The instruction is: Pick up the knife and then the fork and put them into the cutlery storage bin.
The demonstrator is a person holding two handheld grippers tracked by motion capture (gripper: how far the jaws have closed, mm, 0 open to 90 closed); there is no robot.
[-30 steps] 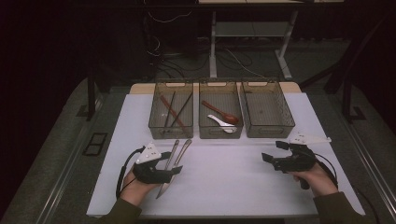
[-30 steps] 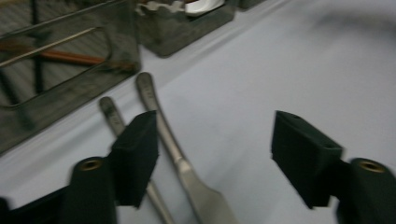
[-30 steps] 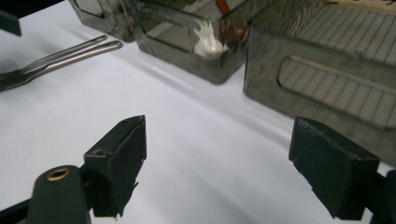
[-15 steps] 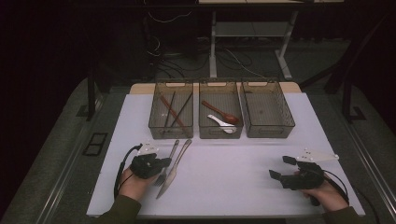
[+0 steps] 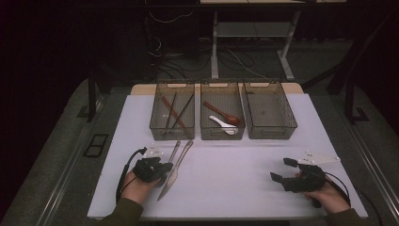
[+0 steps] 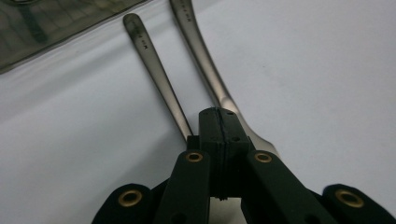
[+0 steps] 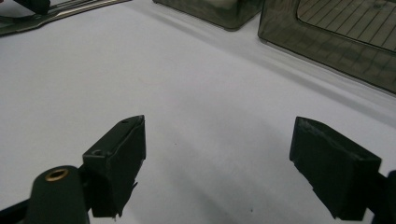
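Dark floor and cable clutter surround a white tabletop (image 5: 235, 188) that fills the lower middle of the high view. Three smoked plastic bins stand side by side along its upper edge. At the left, one bin (image 5: 172, 111) holds a few long dark sticks, the middle bin (image 5: 222, 111) holds a red spoon (image 5: 222, 113) and a white spoon (image 5: 224, 125), and the right bin (image 5: 269, 111) looks bare inside.

Just below the left bin, two metal pieces of cutlery lie close together on the tabletop, handles pointing up toward the bins: a thinner one (image 6: 159, 74) on the left and a knife (image 5: 175, 170) on the right, its blade running down toward the lower left of the frame. The left gripper (image 5: 162, 168) sits at the lower left, right against this cutlery. In the left gripper view its jaws have just closed and now meet flat together, over the spot where the knife (image 6: 205, 70) widens from handle to blade; whether metal is pinched between them I cannot tell.

At the lower right of the high view, the right gripper (image 5: 282, 170) rests well apart from the cutlery. Its jaws stand wide apart over bare tabletop (image 7: 210, 140).
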